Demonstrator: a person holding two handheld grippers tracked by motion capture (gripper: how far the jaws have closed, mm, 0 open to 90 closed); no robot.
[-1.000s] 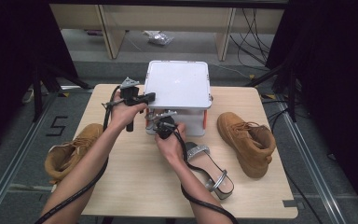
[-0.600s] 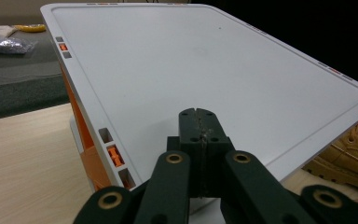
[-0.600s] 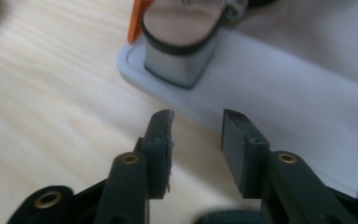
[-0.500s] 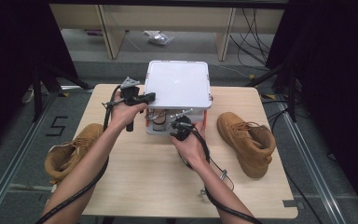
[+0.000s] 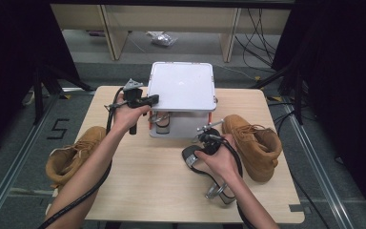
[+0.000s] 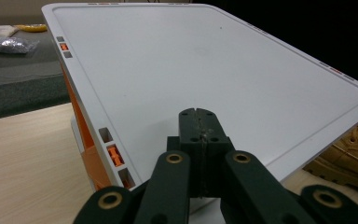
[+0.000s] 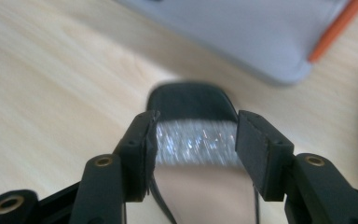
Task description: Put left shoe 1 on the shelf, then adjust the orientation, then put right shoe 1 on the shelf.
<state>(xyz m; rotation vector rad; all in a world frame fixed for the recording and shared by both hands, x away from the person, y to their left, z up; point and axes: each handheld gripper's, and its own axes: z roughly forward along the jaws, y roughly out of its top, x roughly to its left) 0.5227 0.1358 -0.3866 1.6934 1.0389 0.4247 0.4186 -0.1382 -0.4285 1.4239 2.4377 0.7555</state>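
A white-topped box (image 5: pixel 183 86) with orange trim stands at the table's far middle, and a sandal (image 5: pixel 163 123) shows inside its front. My left gripper (image 5: pixel 152 99) is shut, its tips (image 6: pixel 198 122) lying on the box top (image 6: pixel 205 70) near the left front corner. A black heeled sandal (image 5: pixel 190 156) with a silver glitter strap lies on the table in front of the box. My right gripper (image 5: pixel 198 151) is over its toe end. Its jaws (image 7: pixel 193 140) have just been opening and stand open on either side of the strap, with the black toe (image 7: pixel 189 100) ahead of them.
A tan boot (image 5: pixel 74 152) lies at the table's left edge and another (image 5: pixel 255 143) at the right, next to my right hand. The wooden table (image 5: pixel 147 191) is bare in front. Shelving and cables sit on the floor beyond.
My right hand moved from the box front to the right and toward the near side, onto the sandal on the table, and its jaws opened. The left gripper stayed put.
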